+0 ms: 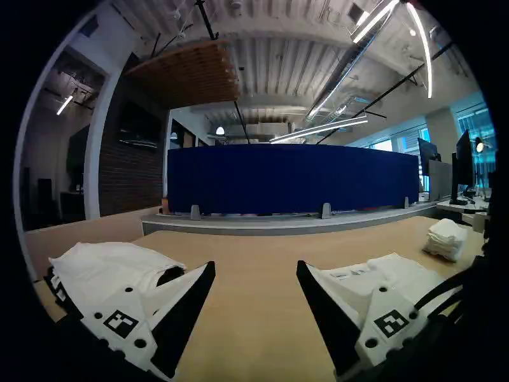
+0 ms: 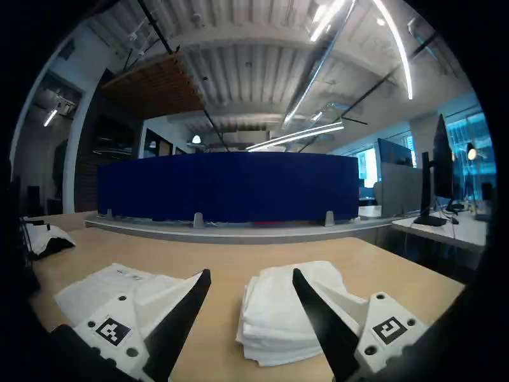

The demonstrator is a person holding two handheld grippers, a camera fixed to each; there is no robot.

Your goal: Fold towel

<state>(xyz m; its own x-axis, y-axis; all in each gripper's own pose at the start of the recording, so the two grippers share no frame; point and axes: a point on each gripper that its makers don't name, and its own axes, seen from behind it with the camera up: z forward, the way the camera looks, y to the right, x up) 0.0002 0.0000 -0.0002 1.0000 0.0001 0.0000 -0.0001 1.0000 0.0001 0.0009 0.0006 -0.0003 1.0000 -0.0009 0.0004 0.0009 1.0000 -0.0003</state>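
1. Landmark: blue partition (image 1: 286, 178), upright along the far edge of the wooden table (image 1: 254, 318). I place every other entry against it.

2. Left gripper (image 1: 255, 264): claw spread wide and holding nothing. It is on my side of the partition and aimed at its middle, with bare table top between the fingers.

3. Right gripper (image 2: 250, 272): claw also wide and holding nothing, facing the partition from the near side of the table.

4. Crumpled towel (image 1: 108, 267): white, loosely heaped, on the table below the partition's left end in the left gripper view. It is partly hidden behind that claw's left finger.

5. Flat towel (image 1: 382, 270): white, spread out with a small label showing, lying below the partition's right end in the left gripper view.

6. Stack of folded towels (image 2: 280, 318): white, several layers, squared up, below the partition's right half in the right gripper view. The right finger overlaps it; I cannot tell whether they touch.

7. Monitors (image 1: 461, 165): dark, on a neighbouring desk beyond the partition's right end.
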